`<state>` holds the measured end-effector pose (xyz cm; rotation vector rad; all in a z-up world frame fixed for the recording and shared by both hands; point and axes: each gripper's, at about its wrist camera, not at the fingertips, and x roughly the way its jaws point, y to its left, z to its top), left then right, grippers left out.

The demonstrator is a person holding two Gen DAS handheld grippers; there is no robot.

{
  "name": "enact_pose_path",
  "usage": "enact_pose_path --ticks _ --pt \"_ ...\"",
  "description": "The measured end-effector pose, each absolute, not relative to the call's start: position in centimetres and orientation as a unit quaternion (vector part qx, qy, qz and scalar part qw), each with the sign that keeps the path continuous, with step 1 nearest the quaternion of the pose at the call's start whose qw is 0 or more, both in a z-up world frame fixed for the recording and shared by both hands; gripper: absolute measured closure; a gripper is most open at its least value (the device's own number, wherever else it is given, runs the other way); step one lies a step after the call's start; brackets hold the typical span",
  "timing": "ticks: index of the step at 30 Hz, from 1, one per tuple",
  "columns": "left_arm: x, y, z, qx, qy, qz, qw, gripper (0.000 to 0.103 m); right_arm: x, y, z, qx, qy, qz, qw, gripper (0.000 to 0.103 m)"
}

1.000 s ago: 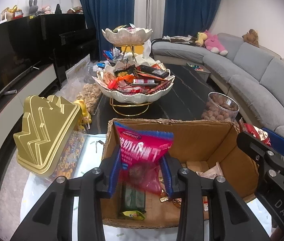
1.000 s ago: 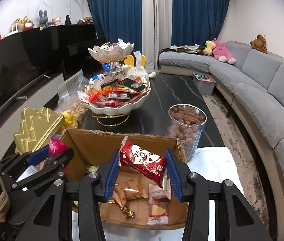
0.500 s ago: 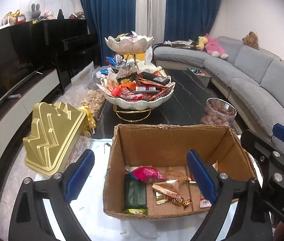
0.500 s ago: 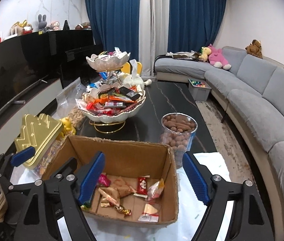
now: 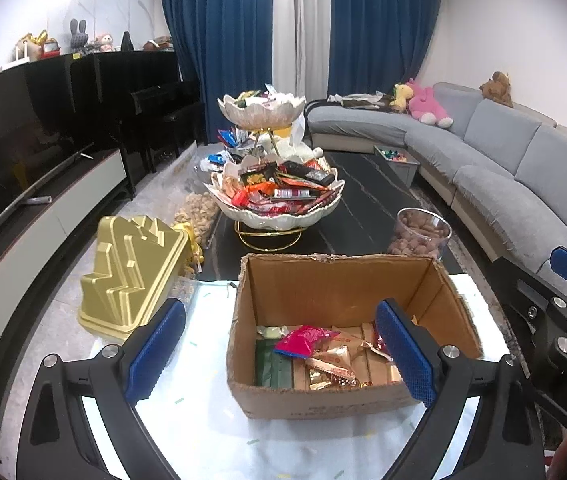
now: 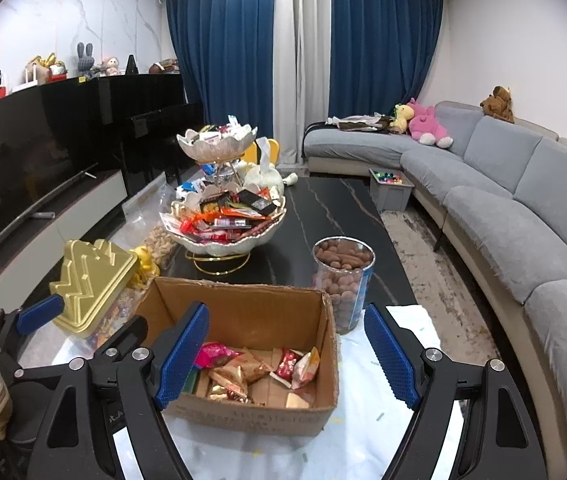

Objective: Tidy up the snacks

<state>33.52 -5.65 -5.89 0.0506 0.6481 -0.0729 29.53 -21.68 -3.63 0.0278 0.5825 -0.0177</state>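
Cardboard fills the middle of both my views: an open brown cardboard box (image 5: 347,400) sits on the pale cloth-covered near end of the table (image 5: 203,420), with loose snack packets lying flat on its floor. A pink packet (image 5: 303,338) lies near the centre left, next to a dark green packet (image 5: 273,368), and a small red packet (image 6: 286,360) rests among gold and tan wrappers further right.

My left gripper (image 5: 279,354) stands wide, its blue pads on either side of the box's front and nothing between them; its jaws have just been opening. My right gripper (image 6: 285,354) is spread too, a little less wide, with nothing pinched, and it too opened within the last moment. Both hang above the box without touching it.

Beyond the box stands a two-tier white shell-shaped snack bowl (image 5: 279,216) heaped with wrapped bars. A clear jar of brown nuts (image 6: 343,280) is just beside the box's far right corner, and a gold stepped tin lid (image 5: 131,280) lies to the box's left. A grey sofa (image 6: 523,208) curves along the right.
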Motion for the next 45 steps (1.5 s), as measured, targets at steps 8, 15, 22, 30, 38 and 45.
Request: enact_pose_path --ticks 8,15,22,30,38,45 --pt "29.6 -5.3 -3.9 0.021 0.307 -0.034 0.951 0.006 25.6 -21.6 -1.7 0.006 0.270 -0.009 0.963 0.022" --pt "26.8 -5.4 -2.9 0.026 0.302 -0.035 0.952 0.006 22.6 -21.6 -0.7 0.010 0.261 -0.011 0.965 0.022" --pt "24.3 -5.2 -2.4 0.035 0.295 -0.029 0.955 0.005 20.3 -21.8 -0.1 0.014 0.253 -0.017 0.967 0.022" --pt "21.6 -4.0 -2.4 0.026 0.294 -0.017 0.955 0.005 17.8 -21.9 0.2 0.015 0.256 -0.031 0.966 0.022" --pt "17.7 -3.4 -1.7 0.028 0.303 -0.012 0.953 0.002 14.1 -22.2 1.0 0.023 0.267 -0.039 0.963 0.022" --pt "14.2 -2.8 -1.3 0.028 0.305 -0.017 0.952 0.002 10.2 -21.8 1.2 0.026 0.271 -0.036 0.962 0.022"
